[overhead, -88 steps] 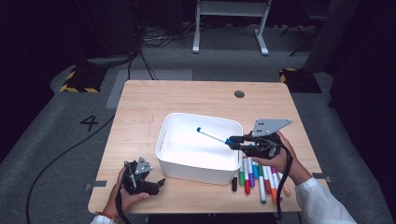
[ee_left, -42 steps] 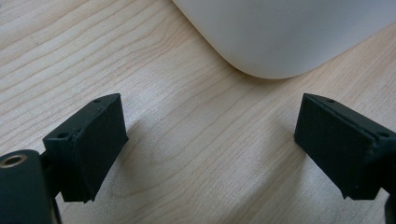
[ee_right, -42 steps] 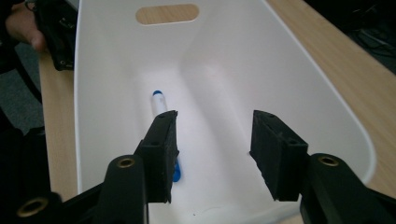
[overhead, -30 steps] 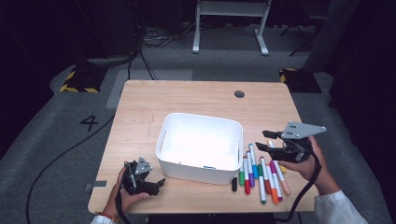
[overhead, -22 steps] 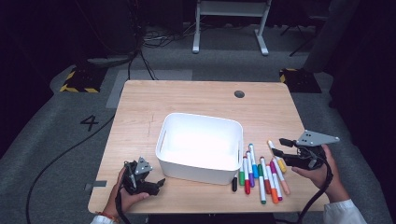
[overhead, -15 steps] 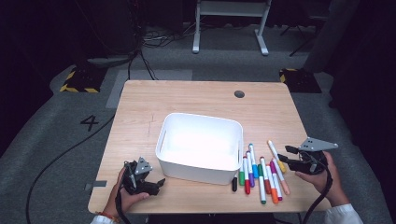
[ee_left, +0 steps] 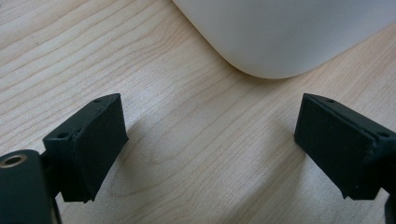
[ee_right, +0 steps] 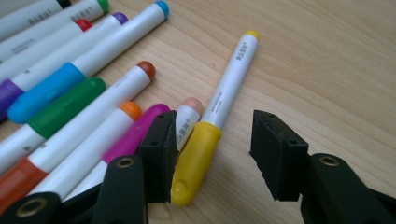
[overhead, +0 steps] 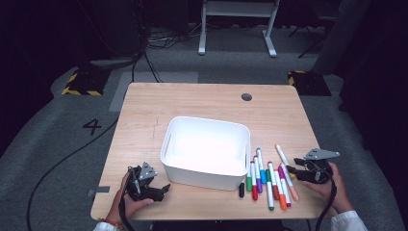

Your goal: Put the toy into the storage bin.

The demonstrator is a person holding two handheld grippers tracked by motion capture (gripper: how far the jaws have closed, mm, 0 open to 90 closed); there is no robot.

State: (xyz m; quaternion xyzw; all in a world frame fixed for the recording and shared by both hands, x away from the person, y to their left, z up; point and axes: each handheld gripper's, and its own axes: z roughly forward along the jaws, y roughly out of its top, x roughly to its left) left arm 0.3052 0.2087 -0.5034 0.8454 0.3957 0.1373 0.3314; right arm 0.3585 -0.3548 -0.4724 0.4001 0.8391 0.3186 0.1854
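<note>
A white bin [overhead: 207,151] stands mid-table, and its rounded corner [ee_left: 280,37] fills the top of the left gripper view. To the right of the bin lie several coloured markers [overhead: 267,178] in a row. My right gripper [overhead: 294,169] rests low at the row's right end. It is open, and its jaws straddle the yellow-capped marker [ee_right: 194,161], which lies against the left jaw. This yellow marker [overhead: 283,155] is the rightmost one. My left gripper [overhead: 163,188] sits near the table's front left, wide open [ee_left: 210,144] over bare wood, just short of the bin.
Purple, blue, green, orange and magenta markers [ee_right: 70,107] lie close to the left of the right gripper's jaws. A black cap [overhead: 241,190] lies by the bin's front right corner. A dark round hole [overhead: 246,96] marks the far side of the wooden table [overhead: 192,106].
The right gripper, earlier over the bin shut on a blue-tipped marker, has swung right without it and come down at the markers' right end. The left gripper has not moved.
</note>
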